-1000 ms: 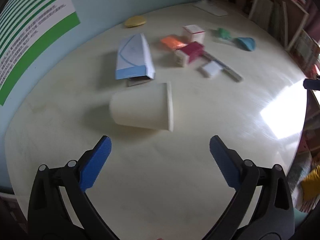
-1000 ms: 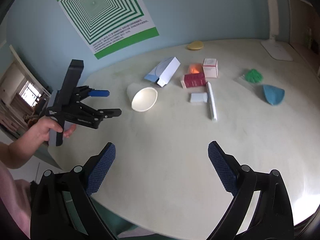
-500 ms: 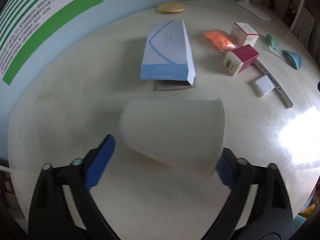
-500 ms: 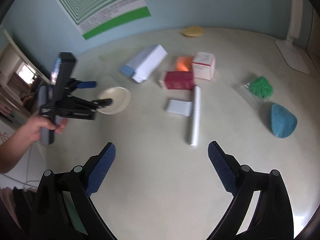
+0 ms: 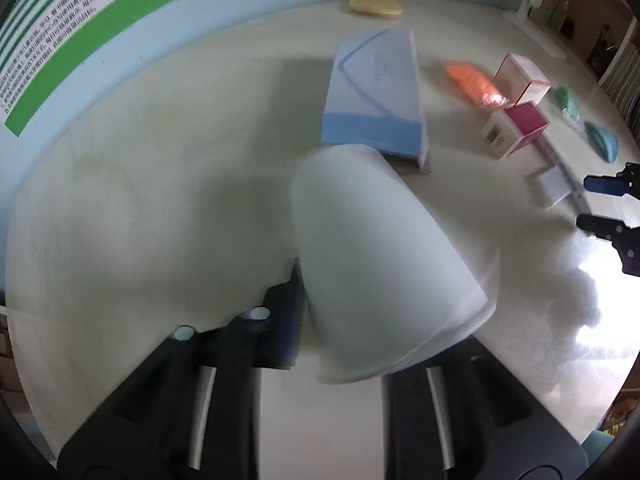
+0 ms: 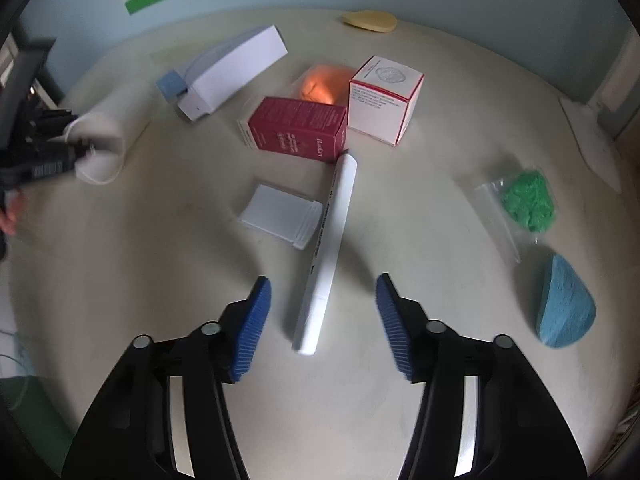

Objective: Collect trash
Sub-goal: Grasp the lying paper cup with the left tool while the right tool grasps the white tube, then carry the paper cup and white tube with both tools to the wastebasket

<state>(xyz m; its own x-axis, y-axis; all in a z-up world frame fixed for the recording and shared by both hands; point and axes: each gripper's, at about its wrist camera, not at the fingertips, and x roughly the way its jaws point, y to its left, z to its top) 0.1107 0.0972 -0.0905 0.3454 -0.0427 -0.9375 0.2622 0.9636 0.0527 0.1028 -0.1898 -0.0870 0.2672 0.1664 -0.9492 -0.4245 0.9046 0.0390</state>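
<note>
Jaws around tilted white paper cup (image 5: 384, 264)

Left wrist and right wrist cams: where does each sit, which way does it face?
Left wrist: on the left gripper, looking along its fingers across the table toward the wall; paper cup fills the jaws; right gripper tips at right edge.
Right wrist: on the right gripper, angled down at the table; open fingers straddle the white tube; person's hand and left gripper at left edge.
Shared: cup, blue-white box, crimson box, yellow sponge.
</note>
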